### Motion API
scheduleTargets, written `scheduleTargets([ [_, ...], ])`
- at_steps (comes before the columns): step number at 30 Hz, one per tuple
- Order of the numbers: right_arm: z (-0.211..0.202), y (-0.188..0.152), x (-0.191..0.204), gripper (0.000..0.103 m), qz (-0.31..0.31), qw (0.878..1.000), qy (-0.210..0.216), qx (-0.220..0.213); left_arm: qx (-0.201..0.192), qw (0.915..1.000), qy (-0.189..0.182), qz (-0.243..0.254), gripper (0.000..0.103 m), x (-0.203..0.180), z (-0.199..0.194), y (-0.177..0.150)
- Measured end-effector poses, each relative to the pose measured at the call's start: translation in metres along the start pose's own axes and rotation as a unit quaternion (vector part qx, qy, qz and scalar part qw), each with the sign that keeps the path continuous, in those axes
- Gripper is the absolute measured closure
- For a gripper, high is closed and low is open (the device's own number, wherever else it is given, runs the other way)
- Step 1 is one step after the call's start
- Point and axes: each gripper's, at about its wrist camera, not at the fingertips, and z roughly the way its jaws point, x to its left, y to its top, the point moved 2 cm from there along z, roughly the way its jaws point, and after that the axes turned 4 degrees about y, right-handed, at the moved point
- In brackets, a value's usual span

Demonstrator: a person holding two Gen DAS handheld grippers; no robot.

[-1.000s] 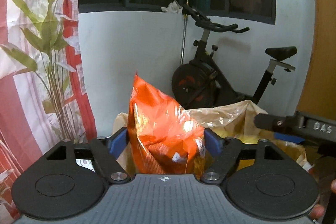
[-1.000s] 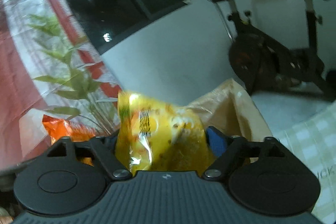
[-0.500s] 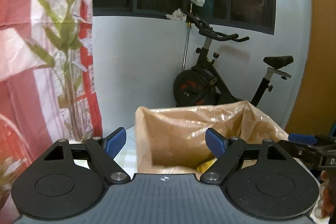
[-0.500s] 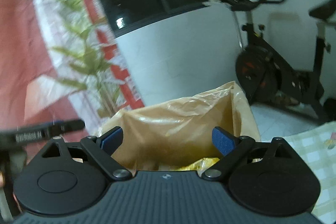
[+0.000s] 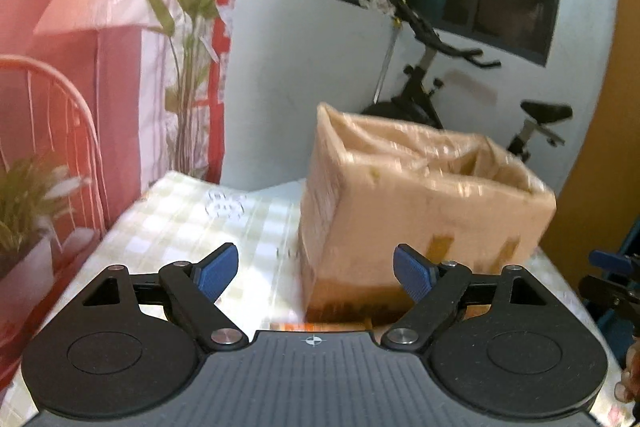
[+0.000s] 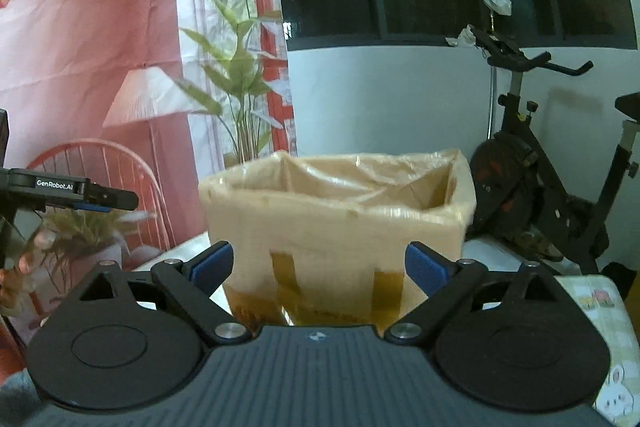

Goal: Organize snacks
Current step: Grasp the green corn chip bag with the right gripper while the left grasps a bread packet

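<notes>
Lined box [image 6: 340, 223]: centre frame on checked counter [image 5: 192, 219]; snacks inside not visible. Left gripper [image 5: 316, 269], right gripper [image 6: 320, 265]: both spread, empty. Risk: a low reach could snag the loose liner, tipping the box.

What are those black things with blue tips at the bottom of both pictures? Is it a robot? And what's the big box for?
It's not a robot. A person holds a grabbing tool in each hand, and each tool has a camera looking out along its two fingers. One picture is from the left gripper, the other from the right gripper. The blue tips are the finger pads. Both grippers are open and hold nothing. In front of them a box lined with a plastic bag stands on a table with a checked cloth. It is for snacks, but from here you cannot see inside it. Behind it are an exercise bike and a plant.
</notes>
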Motion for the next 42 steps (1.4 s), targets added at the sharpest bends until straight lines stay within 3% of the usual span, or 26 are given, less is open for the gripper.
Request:
scheduleTargets([
  [7, 0.003, -0.054, 0.007, 0.008, 0.001, 0.998, -0.024, 0.063, 0.047, 0.9988, -0.018, 0.002, 0.017, -0.015, 0.016, -0.047],
  [15, 0.003, -0.103, 0.029, 0.008, -0.06, 0.988, -0.032, 0.138, 0.083, 0.9963, -0.02, 0.005, 0.017, -0.019, 0.027, -0.079],
  [23, 0.013, -0.139, 0.029, 0.006, -0.127, 0.966, -0.09, 0.207, 0.121, 0.9923, -0.021, -0.017, 0.017, -0.016, 0.038, -0.098],
  [26, 0.021, -0.147, 0.022, 0.006, -0.125, 0.961, -0.097, 0.225, 0.133, 0.9906, -0.024, -0.019, 0.017, -0.017, 0.039, -0.103],
  [32, 0.027, -0.151, 0.012, 0.007, -0.105, 0.965, -0.107, 0.217, 0.172, 0.9843, -0.031, -0.027, 0.017, -0.021, 0.048, -0.119],
  [35, 0.026, -0.148, 0.006, 0.014, -0.088, 0.969, -0.104, 0.205, 0.188, 0.9809, -0.031, -0.04, 0.017, -0.019, 0.052, -0.124],
  [42, 0.024, -0.144, 0.002, 0.016, -0.062, 0.973, -0.1, 0.197, 0.218, 0.9724, -0.023, -0.08, 0.017, -0.01, 0.067, -0.136],
])
